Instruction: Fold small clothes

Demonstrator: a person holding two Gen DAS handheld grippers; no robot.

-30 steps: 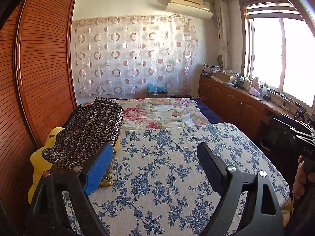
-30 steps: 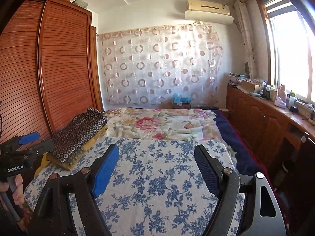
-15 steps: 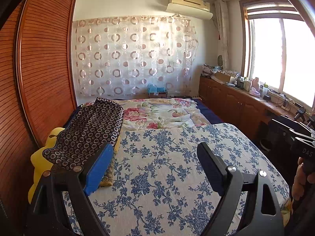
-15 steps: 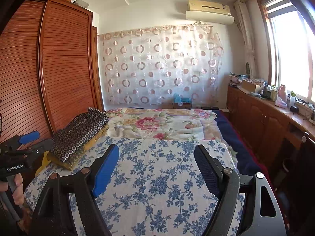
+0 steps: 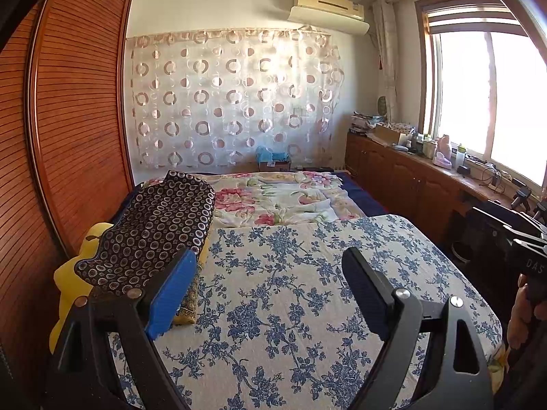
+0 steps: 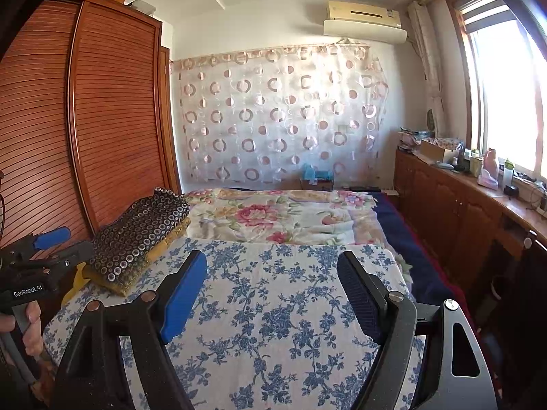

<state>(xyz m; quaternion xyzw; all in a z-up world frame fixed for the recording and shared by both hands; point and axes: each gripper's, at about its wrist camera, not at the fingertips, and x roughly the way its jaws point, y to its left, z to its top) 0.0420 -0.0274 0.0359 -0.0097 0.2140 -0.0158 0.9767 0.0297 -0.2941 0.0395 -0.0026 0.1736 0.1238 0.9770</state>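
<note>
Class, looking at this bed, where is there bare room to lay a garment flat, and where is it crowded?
Free: the blue-flowered sheet, from the folded pile across to its right edge, up to the pink floral quilt. Crowded: the left edge by the pile, and the windowside counter.

Under both tools lay a matt cotton-like sheet (image 5: 290, 290) printed with blue flowers. To the left of the left tool's fingers sat a folded cloth (image 5: 154, 229) with ring dots, soft and matt. Further left stood a wardrobe (image 6: 112, 119) of glossy slatted wood.
</note>
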